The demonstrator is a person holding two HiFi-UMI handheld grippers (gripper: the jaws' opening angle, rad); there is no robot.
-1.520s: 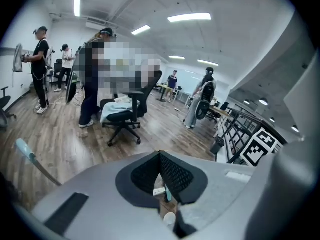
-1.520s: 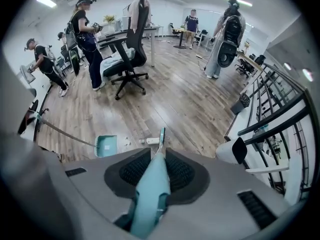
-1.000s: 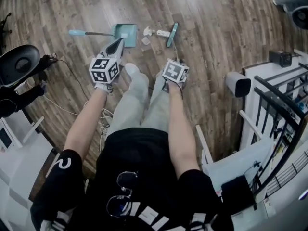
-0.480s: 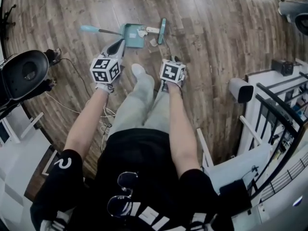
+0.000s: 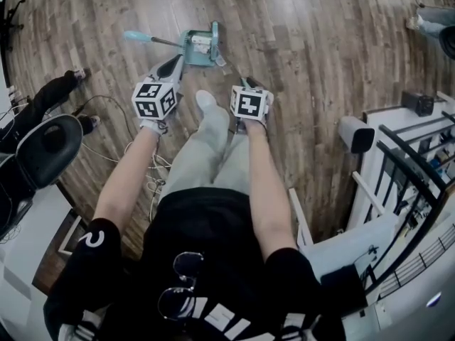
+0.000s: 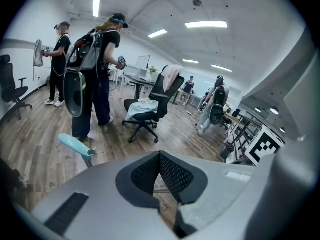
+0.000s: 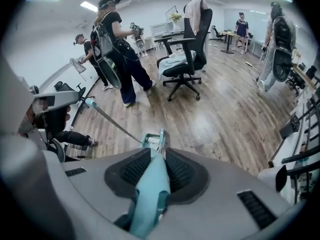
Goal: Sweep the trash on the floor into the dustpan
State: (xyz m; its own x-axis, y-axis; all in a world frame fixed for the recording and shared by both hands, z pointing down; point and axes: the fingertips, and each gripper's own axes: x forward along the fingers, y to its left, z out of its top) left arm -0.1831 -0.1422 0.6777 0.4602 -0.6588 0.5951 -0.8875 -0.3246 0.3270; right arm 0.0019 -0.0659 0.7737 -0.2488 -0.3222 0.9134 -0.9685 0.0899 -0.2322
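Two grippers are held out low over the wooden floor [image 5: 306, 41]; the right gripper [image 7: 154, 164] has its jaws clamped on the teal broom handle [image 7: 149, 199], which runs forward from between the dark ribbed pads; the left gripper [image 6: 160, 156] holds nothing, its pads meeting at the tips with only floor showing through the narrow gap below them.

In the head view the teal dustpan [image 5: 190, 57] lies flat on the floor ahead of both grippers; its long stick [image 5: 160, 42] slants away to the person's left and ends in a pale blue grip [image 5: 134, 35]. The broom head [image 5: 215, 37] stands at the pan's right edge, touching it; white trash [image 5: 201, 42] sits inside the pan, just beside the broom head; how many pieces there are cannot be made out. The left gripper points towards the pan's near left corner, near it but apart.

One sock-clad foot [image 5: 205, 101] rests on the floor between the two grippers; farther back in the room stand a black office chair [image 7: 187, 49] and several people.
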